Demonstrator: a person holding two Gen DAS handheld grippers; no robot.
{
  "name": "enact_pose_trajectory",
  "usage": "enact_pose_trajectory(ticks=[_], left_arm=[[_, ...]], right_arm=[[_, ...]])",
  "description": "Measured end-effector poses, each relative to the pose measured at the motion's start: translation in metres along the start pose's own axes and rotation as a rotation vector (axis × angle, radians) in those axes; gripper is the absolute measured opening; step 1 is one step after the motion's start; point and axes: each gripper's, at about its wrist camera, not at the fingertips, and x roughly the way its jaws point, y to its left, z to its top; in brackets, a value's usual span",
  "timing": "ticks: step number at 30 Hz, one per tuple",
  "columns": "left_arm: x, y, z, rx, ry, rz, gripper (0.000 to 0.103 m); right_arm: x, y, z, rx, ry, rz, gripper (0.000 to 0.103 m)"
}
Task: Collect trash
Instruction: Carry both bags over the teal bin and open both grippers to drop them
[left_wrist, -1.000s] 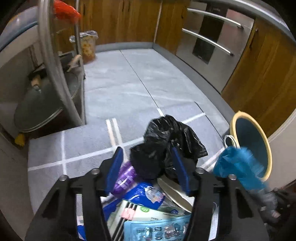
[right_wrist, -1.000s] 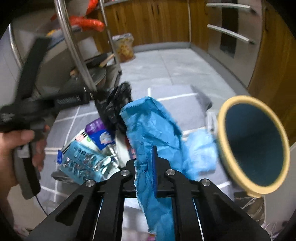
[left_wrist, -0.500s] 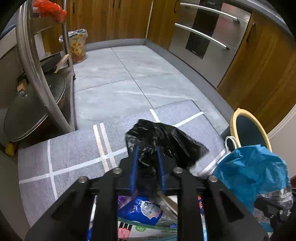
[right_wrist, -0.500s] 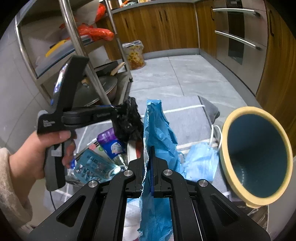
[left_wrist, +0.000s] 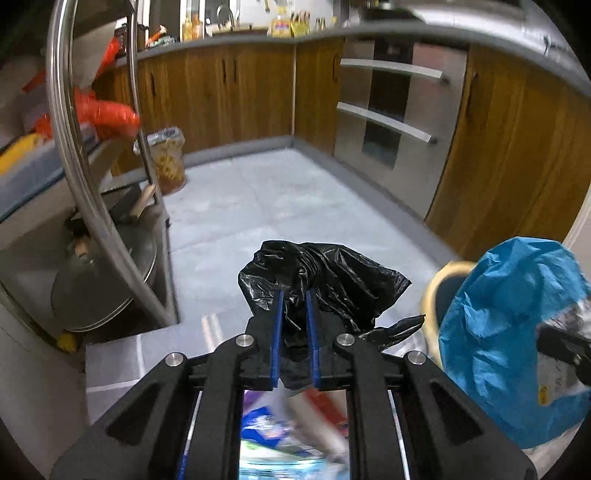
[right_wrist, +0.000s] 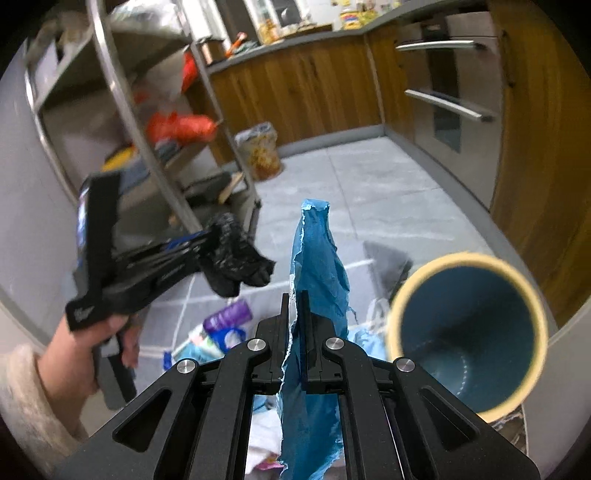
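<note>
A crumpled black plastic bag (left_wrist: 332, 280) hangs off the floor between the blue pads of my left gripper (left_wrist: 294, 291), whose jaws are closing and pressing on it. My right gripper (right_wrist: 294, 295) is shut on a torn blue paper sheet (right_wrist: 317, 251), also lifted. In the right wrist view a hand holds the left gripper (right_wrist: 212, 236) with the black bag (right_wrist: 236, 262) at its tip. A blue bin with a cream rim (right_wrist: 465, 258) stands open at the right. Wrappers and packets (right_wrist: 225, 325) lie on the grey mat below.
A steel rack (left_wrist: 85, 184) with a pot lid (left_wrist: 103, 280) and red bags stands at the left. A filled clear bag (left_wrist: 168, 162) leans by the wooden cabinets. An oven (left_wrist: 388, 122) and more cabinets line the right. Grey tiled floor (left_wrist: 280, 199) stretches ahead.
The left jaws went from wide open around the black bag to clamped on it. Both grippers rose, lifting the black bag and the blue sheet off the pile.
</note>
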Motion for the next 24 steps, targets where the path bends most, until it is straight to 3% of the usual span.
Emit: enact_pose_trajectory(ticks=[5, 11, 19, 24], left_arm=[[-0.021, -0.042, 0.013, -0.057, -0.051, -0.094, 0.011], [-0.016, -0.103, 0.004, -0.054, -0.036, -0.21, 0.011], [0.014, -0.176, -0.024, 0.082, 0.024, -0.3, 0.012], [0.036, -0.206, -0.045, 0.179, 0.073, -0.312, 0.012]], right_arm=[[-0.035, -0.047, 0.016, 0.007, -0.065, -0.09, 0.004], [-0.039, -0.109, 0.015, 0.124, -0.114, -0.146, 0.004], [-0.011, -0.169, 0.015, 0.193, -0.054, -0.2, 0.005], [0.002, -0.193, 0.004, 0.2, 0.005, -0.243, 0.005]])
